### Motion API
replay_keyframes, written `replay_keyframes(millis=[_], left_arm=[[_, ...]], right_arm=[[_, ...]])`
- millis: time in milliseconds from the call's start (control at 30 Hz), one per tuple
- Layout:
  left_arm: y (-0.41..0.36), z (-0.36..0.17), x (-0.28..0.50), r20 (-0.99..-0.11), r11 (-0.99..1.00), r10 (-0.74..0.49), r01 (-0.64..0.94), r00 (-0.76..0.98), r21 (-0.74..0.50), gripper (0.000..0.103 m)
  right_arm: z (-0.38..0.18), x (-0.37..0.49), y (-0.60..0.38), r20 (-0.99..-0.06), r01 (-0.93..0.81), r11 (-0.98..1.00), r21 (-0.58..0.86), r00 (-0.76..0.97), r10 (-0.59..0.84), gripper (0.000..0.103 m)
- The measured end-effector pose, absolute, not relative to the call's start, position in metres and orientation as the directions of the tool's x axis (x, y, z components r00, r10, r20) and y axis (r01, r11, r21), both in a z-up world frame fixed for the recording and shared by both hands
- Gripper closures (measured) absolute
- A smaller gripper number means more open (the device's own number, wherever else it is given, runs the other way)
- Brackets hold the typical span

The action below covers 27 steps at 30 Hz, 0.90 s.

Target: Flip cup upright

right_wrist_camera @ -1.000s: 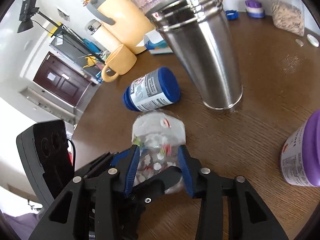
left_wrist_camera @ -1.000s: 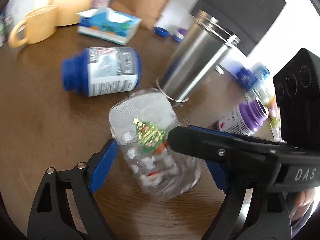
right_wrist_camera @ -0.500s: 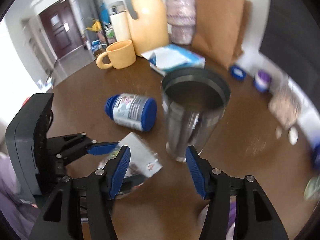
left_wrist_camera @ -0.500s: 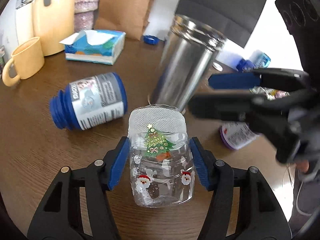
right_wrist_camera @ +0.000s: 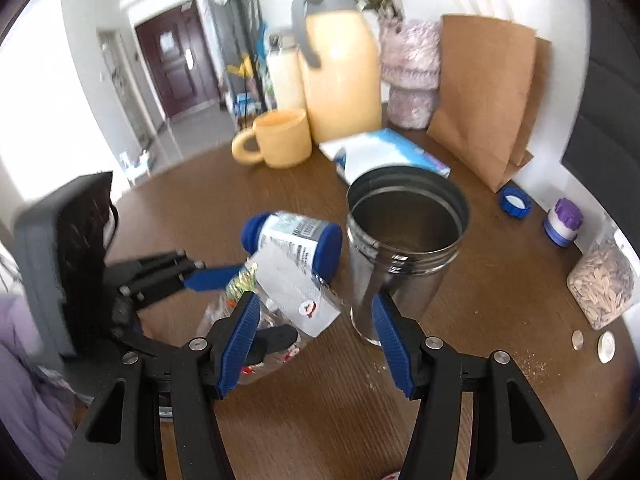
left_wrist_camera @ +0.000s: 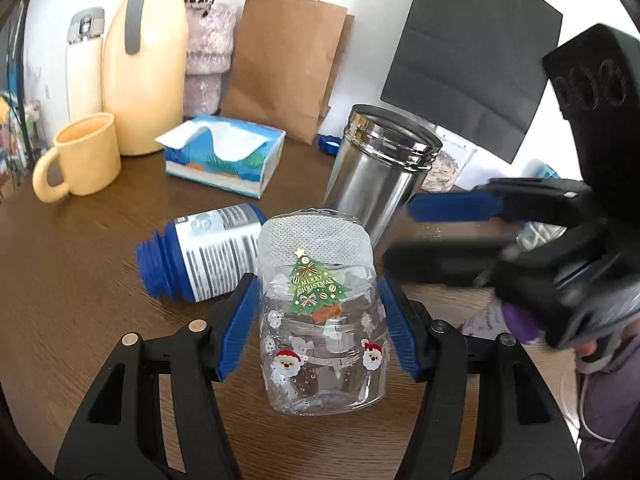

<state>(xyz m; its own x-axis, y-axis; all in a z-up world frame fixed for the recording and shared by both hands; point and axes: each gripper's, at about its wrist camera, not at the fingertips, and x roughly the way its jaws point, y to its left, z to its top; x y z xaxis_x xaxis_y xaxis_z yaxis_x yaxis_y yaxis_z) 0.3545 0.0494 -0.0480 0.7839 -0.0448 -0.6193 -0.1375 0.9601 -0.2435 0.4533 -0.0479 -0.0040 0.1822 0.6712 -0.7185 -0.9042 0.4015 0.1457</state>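
Cup (left_wrist_camera: 322, 316), clear plastic, clenched in my left claw (left_wrist_camera: 320, 312), right claw (right_wrist_camera: 316, 340) released beside it: thin walls may buckle, slipping toward steel canister (left_wrist_camera: 380, 176).

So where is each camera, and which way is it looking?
Left wrist: sits on the left gripper, looking across the table at the clear Christmas cup between its blue fingers; the right gripper shows alongside.
Right wrist: sits on the open right gripper, facing the steel canister; the left gripper shows too.
Both share the cup, canister and yellow mug.
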Motion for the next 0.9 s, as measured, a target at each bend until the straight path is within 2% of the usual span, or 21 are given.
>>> replay_keyframes(millis=[67,133,200,267,400,533,700,800,900], left_arm=[[0.047,-0.047,0.350,-0.617,0.963,-0.044,-0.130,0.786,-0.235,0.045],[0.044,-0.046,0.342,-0.608,0.966,-0.055,-0.111,0.792,-0.232,0.045],[0.039,-0.046,0.329,-0.603,0.973,-0.049,-0.097,0.796,-0.207,0.045],[0.035,-0.049,0.318,-0.604,0.981,-0.041,-0.082,0.796,-0.175,0.045],[0.031,-0.060,0.296,-0.599,0.989,-0.007,-0.082,0.800,-0.121,0.045],[0.028,-0.061,0.270,-0.547,0.996,0.002,-0.053,0.837,-0.078,0.045],[0.026,-0.053,0.240,-0.502,0.996,-0.071,0.035,0.862,-0.080,0.045],[0.022,-0.056,0.228,-0.525,0.991,-0.133,0.108,0.841,-0.079,0.043],[0.013,-0.059,0.217,-0.558,0.979,-0.193,0.195,0.807,-0.056,0.041]], right_arm=[[-0.003,0.447,-0.056,-0.692,-0.883,0.430,0.187,0.192,0.696,0.040],[-0.004,0.429,-0.062,-0.680,-0.873,0.458,0.169,0.233,0.695,0.040],[-0.013,0.417,-0.068,-0.672,-0.855,0.475,0.206,0.230,0.704,0.029],[-0.026,0.405,-0.071,-0.674,-0.829,0.509,0.231,0.241,0.698,0.027],[-0.045,0.390,-0.070,-0.672,-0.791,0.516,0.329,0.188,0.716,0.027],[-0.060,0.378,-0.058,-0.664,-0.742,0.486,0.461,0.074,0.744,0.027],[-0.066,0.361,-0.063,-0.610,-0.632,0.484,0.605,0.023,0.792,0.028],[-0.076,0.347,-0.074,-0.604,-0.552,0.517,0.655,0.029,0.797,0.033],[-0.078,0.324,-0.086,-0.605,-0.548,0.545,0.635,0.085,0.791,0.036]])
